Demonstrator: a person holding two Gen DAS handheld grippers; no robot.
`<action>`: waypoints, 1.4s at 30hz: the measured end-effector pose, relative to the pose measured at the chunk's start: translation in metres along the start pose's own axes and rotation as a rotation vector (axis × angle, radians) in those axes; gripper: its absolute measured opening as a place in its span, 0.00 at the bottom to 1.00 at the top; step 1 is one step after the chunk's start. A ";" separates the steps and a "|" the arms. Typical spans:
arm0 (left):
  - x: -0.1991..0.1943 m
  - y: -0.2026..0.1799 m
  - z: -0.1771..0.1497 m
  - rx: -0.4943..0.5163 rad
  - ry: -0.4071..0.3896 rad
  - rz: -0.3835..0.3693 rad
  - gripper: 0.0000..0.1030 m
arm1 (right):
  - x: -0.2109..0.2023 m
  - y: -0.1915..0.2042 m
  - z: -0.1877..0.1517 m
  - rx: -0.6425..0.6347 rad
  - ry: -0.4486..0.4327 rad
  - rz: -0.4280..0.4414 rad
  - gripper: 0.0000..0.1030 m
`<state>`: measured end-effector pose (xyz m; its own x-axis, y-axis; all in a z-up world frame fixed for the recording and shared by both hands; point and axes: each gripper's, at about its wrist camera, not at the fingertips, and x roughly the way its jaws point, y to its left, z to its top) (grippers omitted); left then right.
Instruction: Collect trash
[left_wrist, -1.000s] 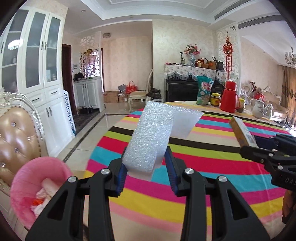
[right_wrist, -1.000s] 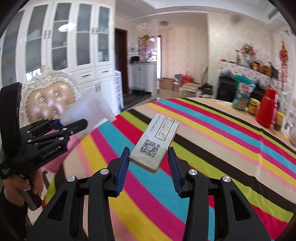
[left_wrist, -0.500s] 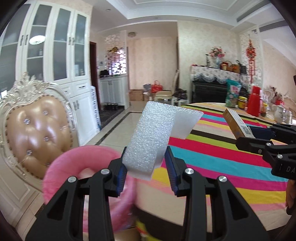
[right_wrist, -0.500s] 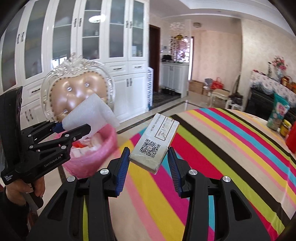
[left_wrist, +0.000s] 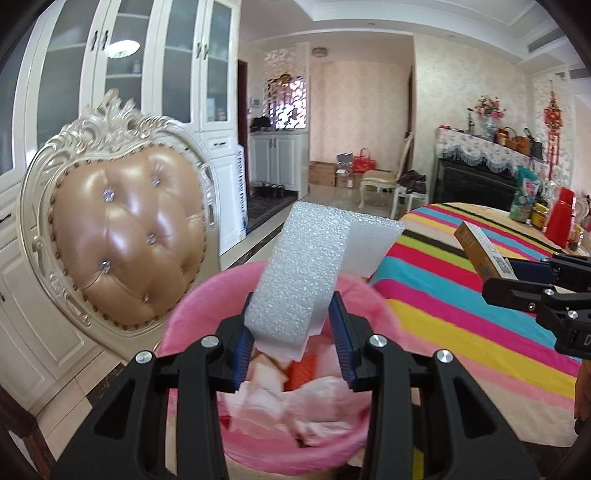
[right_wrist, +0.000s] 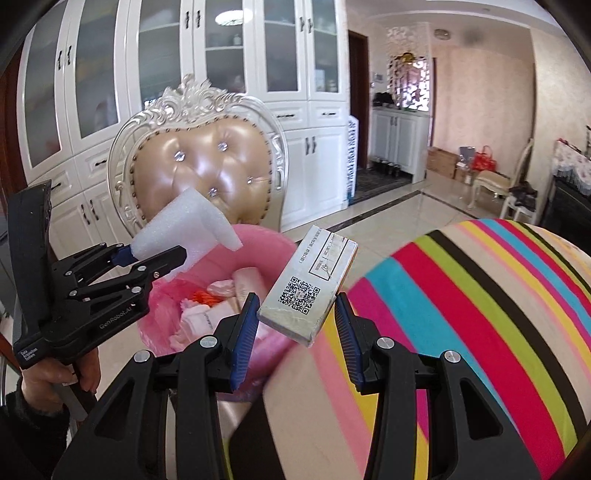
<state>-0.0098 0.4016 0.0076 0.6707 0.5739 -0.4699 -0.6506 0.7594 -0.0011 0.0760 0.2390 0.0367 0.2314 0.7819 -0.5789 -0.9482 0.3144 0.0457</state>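
Note:
My left gripper is shut on a white L-shaped foam piece and holds it right above a pink-lined trash bin that holds wrappers. In the right wrist view the foam and the left gripper hang over the bin. My right gripper is shut on a small cardboard box with a QR code, just right of the bin, at the table edge. The box also shows at the right of the left wrist view.
A tufted tan chair with a white carved frame stands behind the bin. The round table with a striped cloth is to the right, with a red thermos and jars at its far side. White cabinets line the wall.
Both grippers have swung left from over the table to the bin beside the chair, each still holding its item. The foam now hangs over the bin's opening.

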 end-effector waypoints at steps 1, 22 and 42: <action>0.004 0.003 0.000 -0.003 0.006 0.005 0.36 | 0.008 0.004 0.002 -0.004 0.007 0.009 0.39; 0.039 0.049 -0.017 -0.058 0.059 0.077 0.69 | 0.070 0.018 0.023 -0.037 0.000 0.098 0.74; -0.057 0.000 -0.015 0.003 -0.103 0.179 0.95 | -0.045 -0.011 -0.036 0.021 -0.071 -0.035 0.82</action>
<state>-0.0531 0.3644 0.0213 0.5776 0.7277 -0.3699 -0.7617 0.6434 0.0766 0.0685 0.1811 0.0330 0.2801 0.8061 -0.5213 -0.9345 0.3533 0.0442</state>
